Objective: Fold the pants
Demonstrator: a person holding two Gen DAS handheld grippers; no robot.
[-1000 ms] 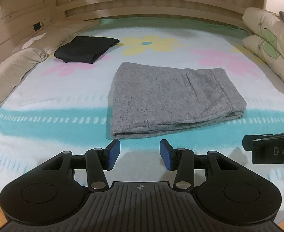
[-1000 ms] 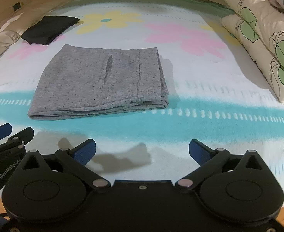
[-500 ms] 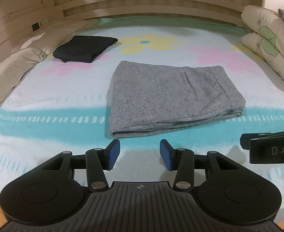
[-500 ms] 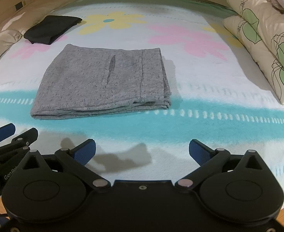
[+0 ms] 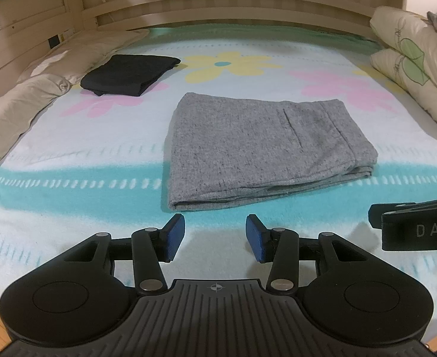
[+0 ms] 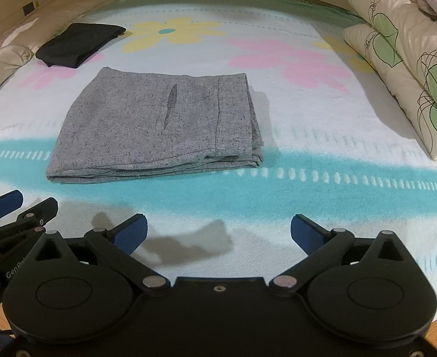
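Note:
The grey pants (image 5: 260,151) lie folded into a flat rectangle on the flowered bed blanket (image 5: 69,154), also in the right wrist view (image 6: 162,125). My left gripper (image 5: 215,235) is open and empty, just short of the pants' near edge. My right gripper (image 6: 218,233) is wide open and empty, nearer the bed's front edge, right of the pants. Each gripper shows at the edge of the other's view: the right one (image 5: 412,223) and the left one (image 6: 13,211).
A folded black garment (image 5: 129,74) lies at the far left of the bed, next to a beige duvet (image 5: 25,98). Stacked patterned pillows (image 6: 412,68) line the right side. A wooden headboard (image 5: 218,3) stands behind. The bed's front edge is just below my grippers.
Both grippers have drawn back slightly from the pants, which have stayed still. Both jaws kept the same opening.

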